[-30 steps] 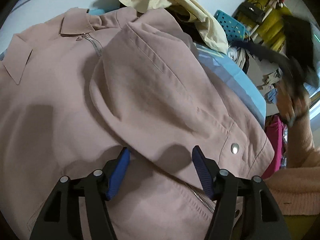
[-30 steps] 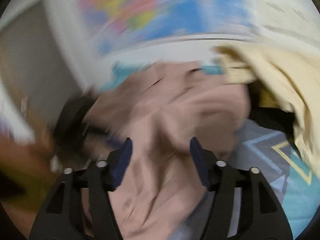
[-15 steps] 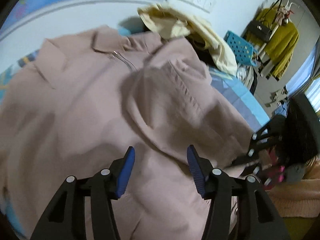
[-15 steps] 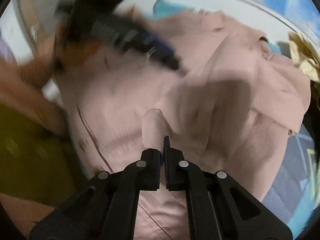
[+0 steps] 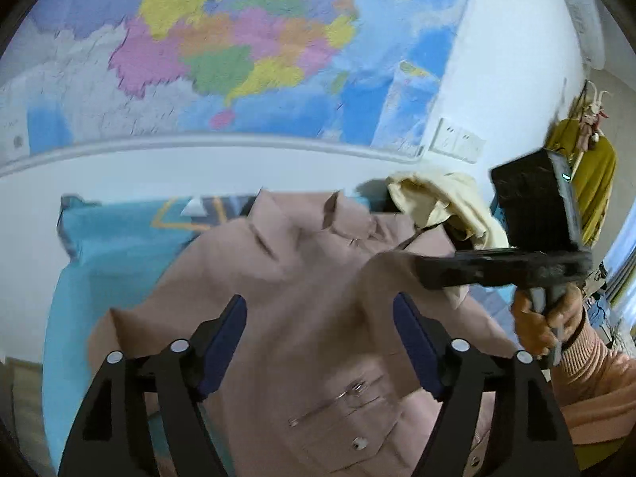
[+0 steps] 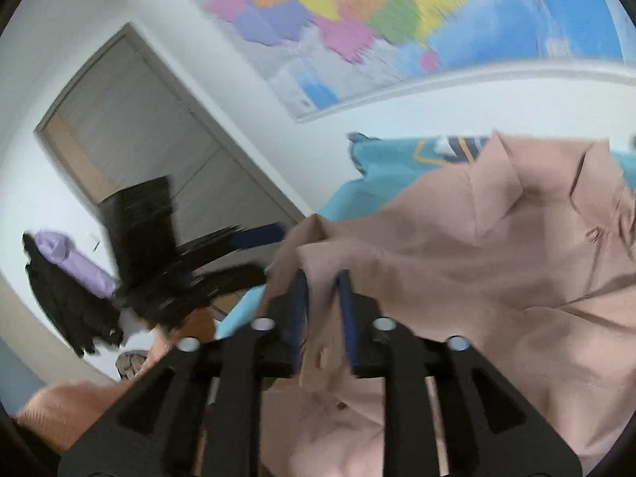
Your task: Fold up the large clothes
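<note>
2 grippers up. Left gripper [image 5: 320,328] jaws wide apart, just been opening, nothing between them, over the pink jacket [image 5: 302,278] at frame centre. Jacket lies spread on the teal bedcover [image 5: 115,246], collar toward the wall map [image 5: 222,47]. Right gripper [image 6: 322,310] jaws just been opening from closed, narrow gap, jacket fold between the pads; contact unclear.

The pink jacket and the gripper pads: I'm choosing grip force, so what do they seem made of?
The pink jacket looks like soft, matte woven cloth, possibly brushed: it drapes and creases, with metal-looking snaps and zipper. The left gripper has dark blue pads, apparently ribbed rubber or foam, on black plastic-looking fingers.
</note>
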